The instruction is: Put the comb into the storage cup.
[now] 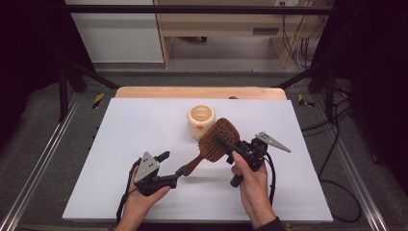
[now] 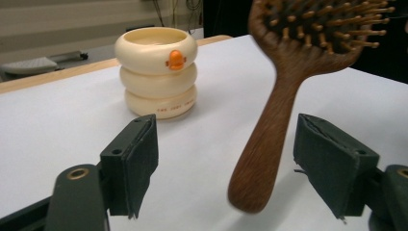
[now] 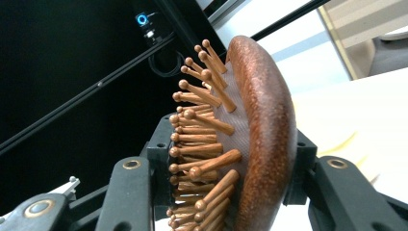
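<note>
The right gripper (image 1: 226,147) has its fingers clenched on the head of a wooden hairbrush (image 1: 216,142): in the right gripper view one black finger (image 3: 159,159) presses into the peg bristles and the other backs the smooth rounded wood of the hairbrush (image 3: 264,144). The brush is held off the tabletop (image 1: 144,125), tilted, with its head up toward the right hand (image 1: 250,180) and its handle slanting down toward the left gripper (image 1: 174,168). That gripper's fingers are released: in the left gripper view the two padded fingers (image 2: 137,159) stand apart on either side of the brush handle, whose rounded end (image 2: 252,185) hangs between them, nearer the right-hand pad, with a gap showing on each side. The left hand (image 1: 144,192) holds its gripper low, near the front edge of the tabletop. Just behind the brush head stands a cream holder (image 1: 200,120) shaped like three stacked rings, open at the top, with a small orange mark (image 2: 175,58) on its upper ring.
</note>
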{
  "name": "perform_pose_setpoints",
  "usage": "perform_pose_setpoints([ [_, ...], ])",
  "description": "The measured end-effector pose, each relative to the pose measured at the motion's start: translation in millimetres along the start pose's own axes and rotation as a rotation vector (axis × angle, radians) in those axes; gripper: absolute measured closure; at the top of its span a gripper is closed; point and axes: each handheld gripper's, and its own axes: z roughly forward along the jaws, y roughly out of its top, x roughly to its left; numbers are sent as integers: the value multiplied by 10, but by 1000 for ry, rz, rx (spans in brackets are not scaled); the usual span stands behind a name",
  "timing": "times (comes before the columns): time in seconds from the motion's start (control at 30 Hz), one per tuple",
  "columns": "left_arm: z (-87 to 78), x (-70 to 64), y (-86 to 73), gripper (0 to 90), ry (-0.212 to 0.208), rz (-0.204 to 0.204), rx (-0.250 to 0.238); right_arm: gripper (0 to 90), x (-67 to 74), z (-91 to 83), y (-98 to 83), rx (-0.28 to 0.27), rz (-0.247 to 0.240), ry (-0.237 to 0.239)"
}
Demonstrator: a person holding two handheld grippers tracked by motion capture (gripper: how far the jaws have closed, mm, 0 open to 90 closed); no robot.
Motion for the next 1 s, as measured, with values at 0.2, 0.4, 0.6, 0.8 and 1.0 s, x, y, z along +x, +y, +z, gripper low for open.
perform_pose_setpoints([
  [0.2,-55,164,1,130,29,-42,33,516,-96,-89,72,-30,6,-23],
  [0.4,-218,363,38,57,77,-55,17,515,-168,-172,145,-58,17,-39],
  [0.6,-496,621,13,45,164,-71,-15,514,-234,-229,186,-68,19,-55],
  [0.8,-742,849,-119,45,243,-113,-29,513,-311,-309,242,-90,25,-69],
  [1.0,-857,960,-218,47,294,-132,-31,513,-365,-392,304,-117,28,-87],
])
